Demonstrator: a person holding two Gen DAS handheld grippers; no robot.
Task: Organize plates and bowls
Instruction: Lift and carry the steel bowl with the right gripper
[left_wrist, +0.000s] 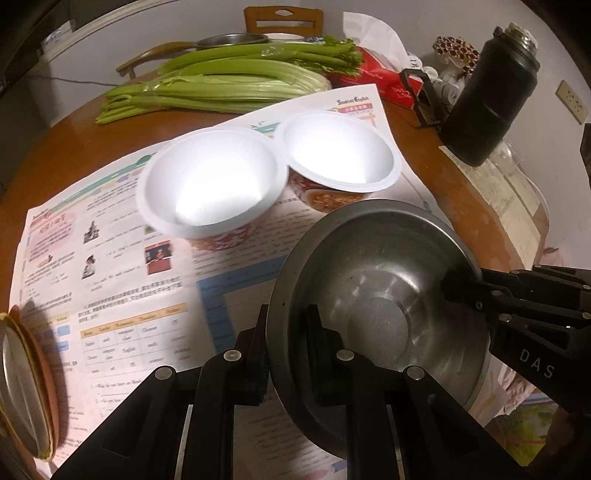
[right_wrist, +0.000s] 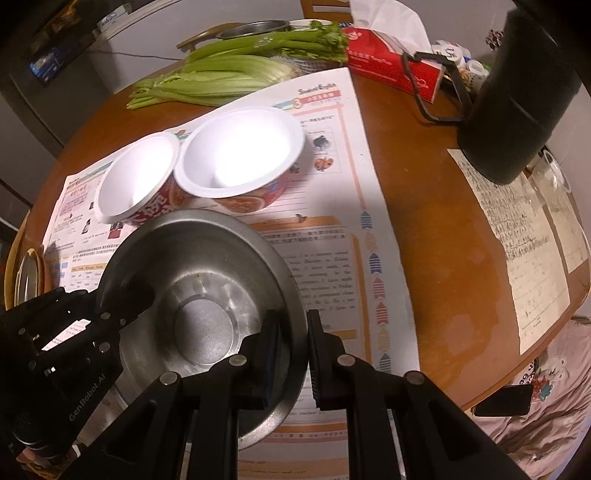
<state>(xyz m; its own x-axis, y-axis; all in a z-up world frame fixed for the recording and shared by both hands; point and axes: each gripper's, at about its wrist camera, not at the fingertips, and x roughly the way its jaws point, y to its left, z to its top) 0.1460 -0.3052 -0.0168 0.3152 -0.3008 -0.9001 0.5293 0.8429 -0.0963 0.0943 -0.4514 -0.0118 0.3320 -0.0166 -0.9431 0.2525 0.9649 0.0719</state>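
Note:
A steel bowl (left_wrist: 380, 295) is held tilted over the newspaper between both grippers. My left gripper (left_wrist: 286, 343) is shut on its left rim, one finger inside and one outside. My right gripper (right_wrist: 291, 354) is shut on its right rim (right_wrist: 295, 295) the same way; it shows in the left wrist view (left_wrist: 461, 284) at the bowl's right edge. Two empty white-lined red paper bowls (left_wrist: 210, 184) (left_wrist: 340, 151) stand side by side on the newspaper beyond the steel bowl, also in the right wrist view (right_wrist: 136, 177) (right_wrist: 240, 151).
A round wooden table (right_wrist: 436, 206) carries a newspaper (left_wrist: 110, 295), celery (left_wrist: 221, 85), a red tissue box (right_wrist: 391, 62), a black thermos (left_wrist: 487, 96), handwritten sheets (right_wrist: 517, 251) and a metal lid (left_wrist: 22, 384) at the left edge. A steel dish (left_wrist: 232, 38) sits on a chair behind.

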